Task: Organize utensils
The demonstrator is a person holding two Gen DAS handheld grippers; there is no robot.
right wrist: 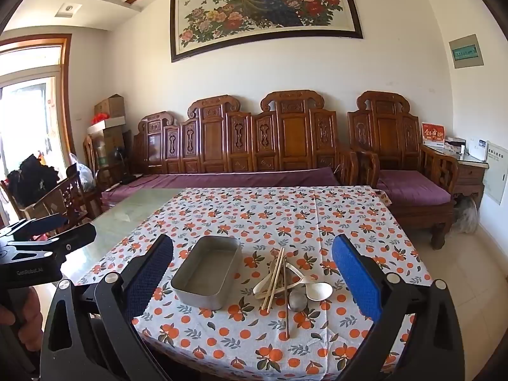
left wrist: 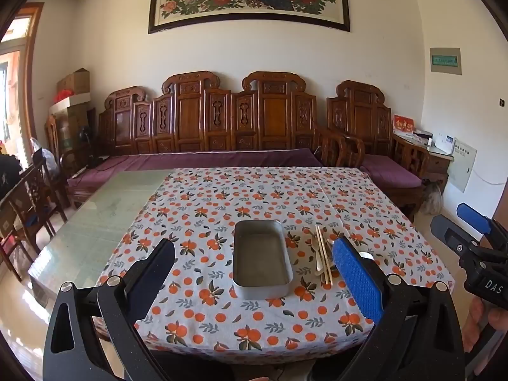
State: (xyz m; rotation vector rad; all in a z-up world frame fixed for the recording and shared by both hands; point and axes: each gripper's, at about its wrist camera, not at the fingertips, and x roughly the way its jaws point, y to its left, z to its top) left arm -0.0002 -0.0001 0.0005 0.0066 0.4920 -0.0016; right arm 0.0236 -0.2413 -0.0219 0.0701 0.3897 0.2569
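Note:
An empty rectangular metal tin [left wrist: 262,257] [right wrist: 208,271] sits on the orange-patterned tablecloth [left wrist: 254,197] [right wrist: 285,209]. Right of it lies a loose pile of utensils: wooden chopsticks [left wrist: 324,254] [right wrist: 275,274], a darker chopstick [right wrist: 286,298], white spoons [right wrist: 312,290] and a metal spoon [right wrist: 297,301]. My left gripper [left wrist: 254,273] hovers open above the near table edge, the tin framed between its fingers. My right gripper [right wrist: 254,273] is open too, above the tin and the pile, touching nothing. Each gripper shows at the edge of the other's view: the right gripper [left wrist: 466,235] and the left gripper [right wrist: 47,231].
The cloth covers the right part of a glass-topped table [left wrist: 95,222] [right wrist: 127,216]. Behind it stands a carved wooden sofa [left wrist: 222,127] [right wrist: 254,139] with purple cushions. Wooden chairs [left wrist: 28,197] stand to the left. A hand [right wrist: 19,311] holds the left gripper's handle.

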